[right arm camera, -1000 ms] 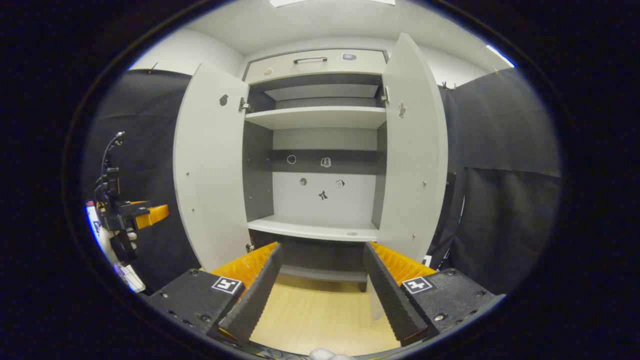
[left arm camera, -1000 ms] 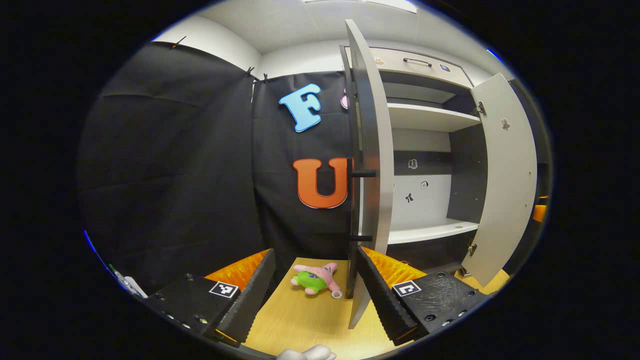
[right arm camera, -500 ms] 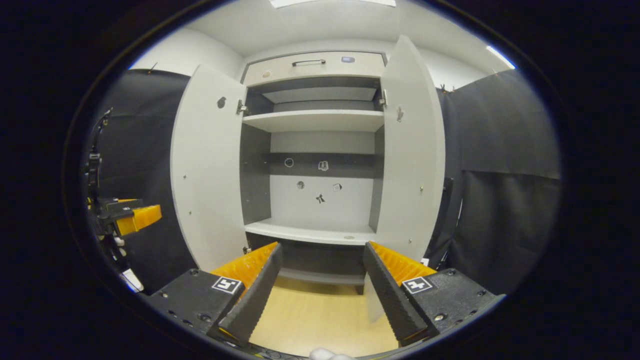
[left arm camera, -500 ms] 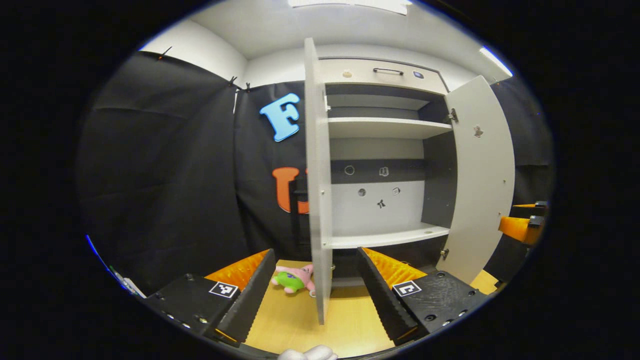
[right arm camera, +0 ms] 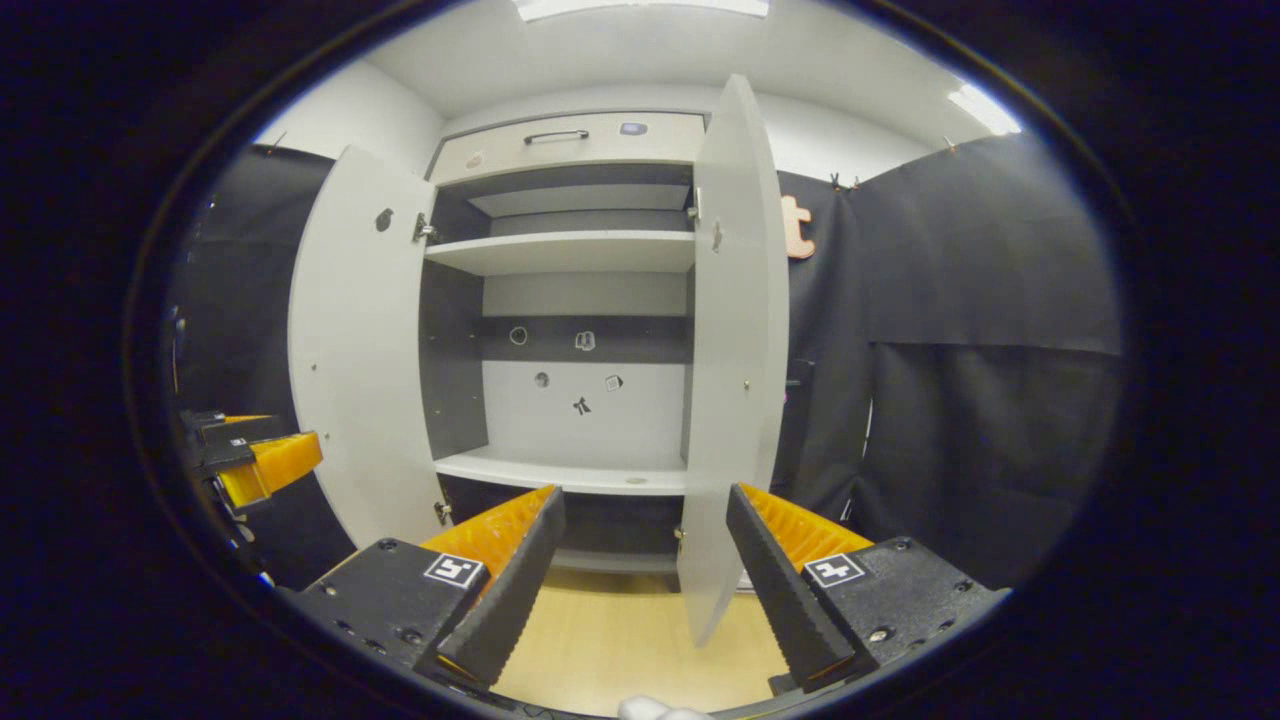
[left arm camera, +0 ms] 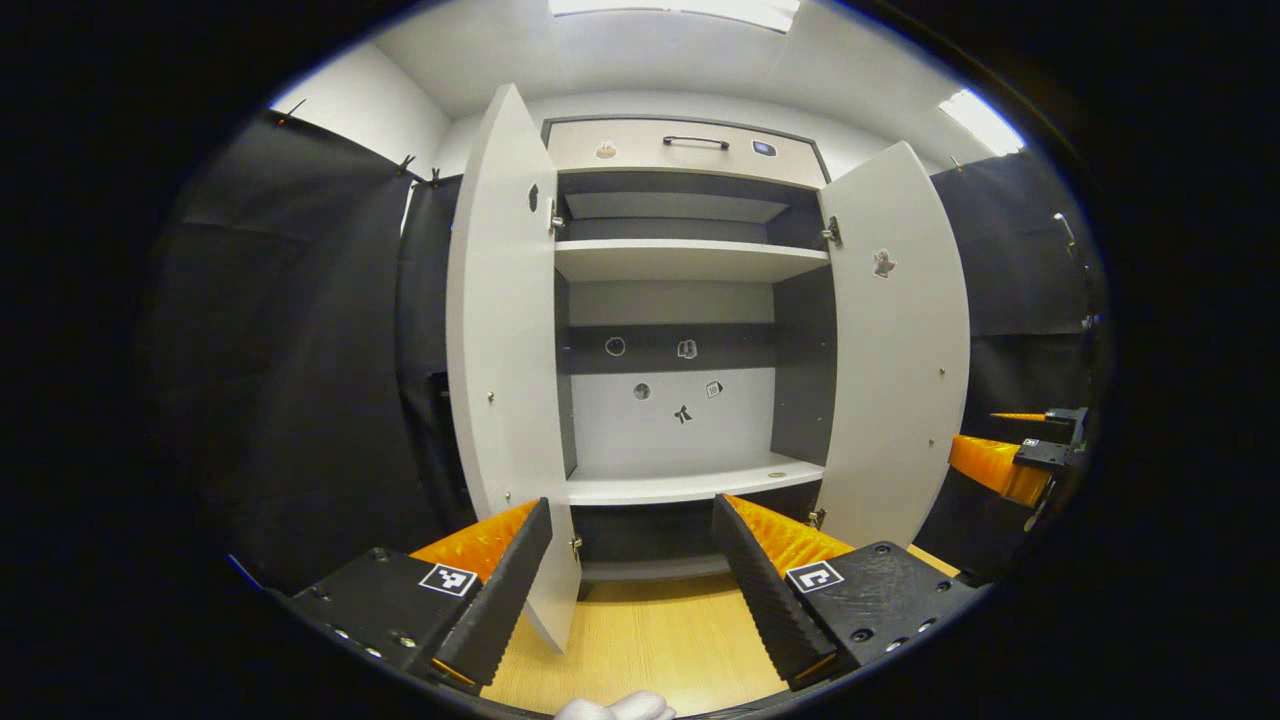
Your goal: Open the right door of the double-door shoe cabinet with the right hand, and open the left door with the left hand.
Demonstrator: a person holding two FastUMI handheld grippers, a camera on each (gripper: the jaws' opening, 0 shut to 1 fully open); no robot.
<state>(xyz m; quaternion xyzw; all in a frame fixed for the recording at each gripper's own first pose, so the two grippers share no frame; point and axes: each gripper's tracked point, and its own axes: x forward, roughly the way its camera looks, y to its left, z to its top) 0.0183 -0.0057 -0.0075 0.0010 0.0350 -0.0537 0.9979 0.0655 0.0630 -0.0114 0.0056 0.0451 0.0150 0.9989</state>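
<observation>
Your left tool [left arm camera: 630,590] gapes wide with nothing between its fingers, and your right tool [right arm camera: 640,590] is just as wide and empty. Ahead of both stands the shoe cabinet [left arm camera: 690,300] on the wooden floor [left arm camera: 650,640], its left door [left arm camera: 505,350] and right door [left arm camera: 895,350] swung fully out, baring the white shelves [left arm camera: 690,260].

Left gripper view: left door [left arm camera: 505,340], formerly edge-on at frame centre, now shows its inner face left of centre; plush toy gone from the lower frame. Right gripper view: right door [right arm camera: 735,350] shifted toward centre, narrower.
</observation>
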